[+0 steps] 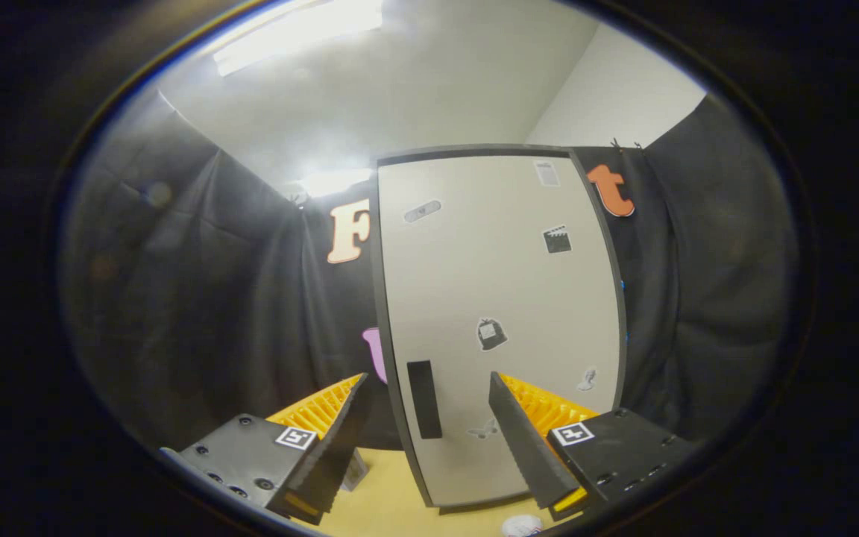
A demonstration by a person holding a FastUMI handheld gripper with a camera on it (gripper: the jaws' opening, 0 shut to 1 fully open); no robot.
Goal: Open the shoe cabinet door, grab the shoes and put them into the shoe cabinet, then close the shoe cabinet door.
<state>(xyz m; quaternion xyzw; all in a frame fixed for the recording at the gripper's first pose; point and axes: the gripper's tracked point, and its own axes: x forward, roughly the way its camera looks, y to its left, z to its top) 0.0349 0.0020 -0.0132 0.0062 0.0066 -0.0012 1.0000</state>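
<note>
The shoe cabinet (500, 298) stands upright ahead of me, a tall pale box with a dark frame and several small stickers on its door. The door is closed. A dark vertical handle (424, 399) sits low on the door's left side, between my fingers and a little beyond them. My gripper (427, 391) is open, with nothing between its fingers. The left fingertip (347, 406) lies left of the cabinet's edge and the right fingertip (500, 391) lies in front of the door.
The cabinet rests on a light wooden surface (392, 500). Black cloth walls (198, 298) hang behind and on both sides of it. A small pale round thing (523, 526) lies on the surface near the right finger. A bright ceiling light (299, 30) is overhead.
</note>
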